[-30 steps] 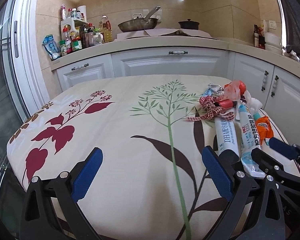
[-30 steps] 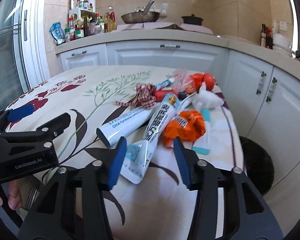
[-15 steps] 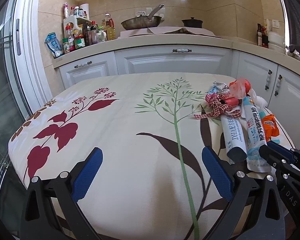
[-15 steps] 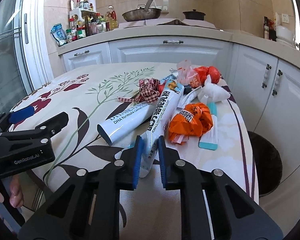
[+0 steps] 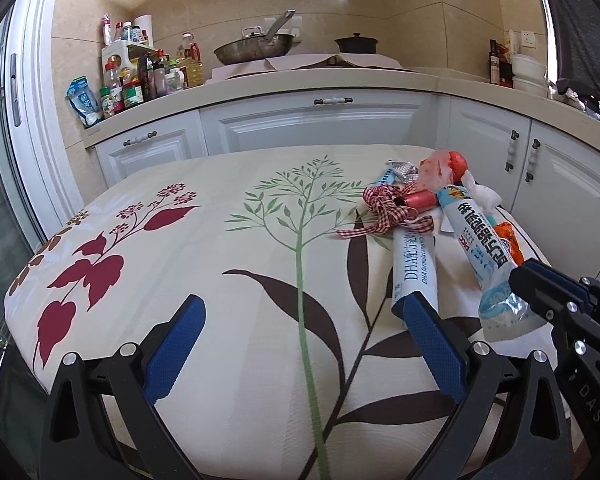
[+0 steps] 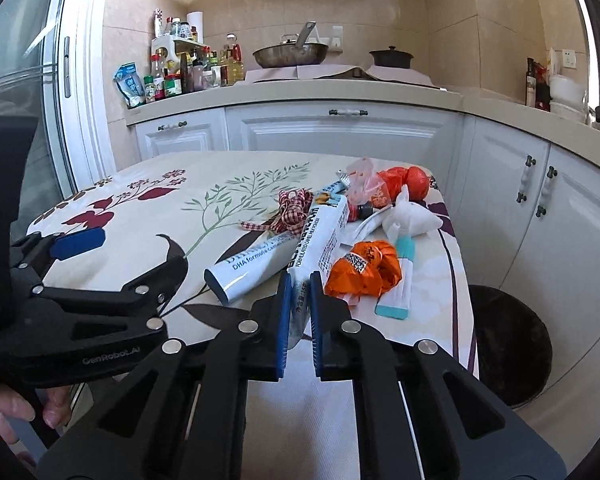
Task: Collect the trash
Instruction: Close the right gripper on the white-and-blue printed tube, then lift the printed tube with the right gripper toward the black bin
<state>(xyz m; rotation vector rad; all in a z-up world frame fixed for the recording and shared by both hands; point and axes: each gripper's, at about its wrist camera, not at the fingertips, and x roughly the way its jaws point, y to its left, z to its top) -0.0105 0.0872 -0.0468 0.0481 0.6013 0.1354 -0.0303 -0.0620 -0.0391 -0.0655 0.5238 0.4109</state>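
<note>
My right gripper [image 6: 300, 282] is shut on the near end of a long white-and-blue sachet [image 6: 320, 232], which lies slanted over the trash pile on the flowered tablecloth [image 6: 220, 184]. The left wrist view shows the same sachet [image 5: 476, 236] lifted at its pinched end by the right gripper [image 5: 540, 292]. A white DHA tube [image 6: 256, 260] lies just left of it. An orange wrapper [image 6: 364, 268], a checked ribbon [image 6: 294, 208], white tissue [image 6: 412, 216] and a teal packet [image 6: 400, 280] lie around. My left gripper [image 5: 302, 304] hangs open over bare cloth, holding nothing.
A black bin [image 6: 508, 344] stands on the floor right of the table. White cabinets [image 6: 340, 132] and a counter with a wok [image 6: 290, 54] and bottles [image 6: 180, 76] run behind. A hand [image 6: 8, 412] holds the left gripper at the table's left.
The right jaws closed from wide apart onto the sachet's near end, and that end has risen a little off the cloth. The left gripper shifted slightly and stays open.
</note>
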